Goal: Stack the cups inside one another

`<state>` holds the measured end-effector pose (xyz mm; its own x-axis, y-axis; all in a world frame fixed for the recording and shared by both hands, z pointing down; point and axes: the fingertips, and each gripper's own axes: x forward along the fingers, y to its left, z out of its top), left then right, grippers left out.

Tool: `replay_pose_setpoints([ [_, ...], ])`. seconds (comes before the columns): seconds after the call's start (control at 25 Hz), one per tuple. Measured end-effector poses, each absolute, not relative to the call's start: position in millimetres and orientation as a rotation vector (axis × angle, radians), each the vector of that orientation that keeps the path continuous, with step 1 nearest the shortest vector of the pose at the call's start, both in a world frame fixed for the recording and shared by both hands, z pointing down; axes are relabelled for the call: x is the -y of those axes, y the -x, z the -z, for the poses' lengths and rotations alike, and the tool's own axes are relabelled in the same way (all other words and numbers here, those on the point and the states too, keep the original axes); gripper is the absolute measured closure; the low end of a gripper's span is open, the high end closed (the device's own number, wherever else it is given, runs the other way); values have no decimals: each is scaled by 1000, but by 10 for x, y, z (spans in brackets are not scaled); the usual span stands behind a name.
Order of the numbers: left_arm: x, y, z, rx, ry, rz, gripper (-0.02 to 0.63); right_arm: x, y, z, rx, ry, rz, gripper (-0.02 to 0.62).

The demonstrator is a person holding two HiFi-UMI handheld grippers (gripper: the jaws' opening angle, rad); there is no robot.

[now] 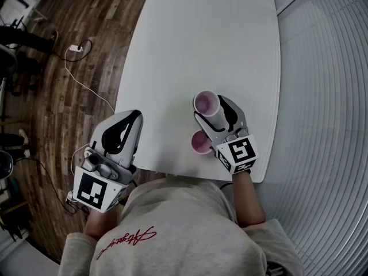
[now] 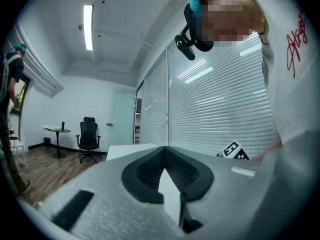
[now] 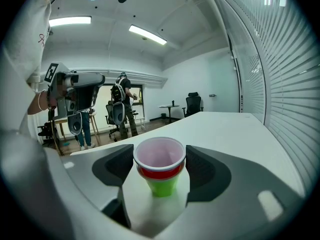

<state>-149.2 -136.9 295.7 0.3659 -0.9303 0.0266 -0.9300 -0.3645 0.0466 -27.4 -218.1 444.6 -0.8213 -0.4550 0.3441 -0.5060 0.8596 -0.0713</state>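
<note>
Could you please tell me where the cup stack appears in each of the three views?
Head view: cup stack right of centre, by the right gripper tips.
Left gripper view: not in it.
Right gripper view: cup stack lower centre, between the jaws.
Shared landmark: the white table.

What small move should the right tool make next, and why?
Probably lift the red-in-green stack standing between the pads of the right tool, so it can go to the loose cup near the table edge, which isn't stacked yet. Whether the pads already press is unclear.
</note>
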Motion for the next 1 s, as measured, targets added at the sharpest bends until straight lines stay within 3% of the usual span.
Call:
replay_pose_setpoints([
  [1.0,1366,1517,-3003,1742,-2544,-11,611,2200,269,-4597,2675,-717,-226,267],
])
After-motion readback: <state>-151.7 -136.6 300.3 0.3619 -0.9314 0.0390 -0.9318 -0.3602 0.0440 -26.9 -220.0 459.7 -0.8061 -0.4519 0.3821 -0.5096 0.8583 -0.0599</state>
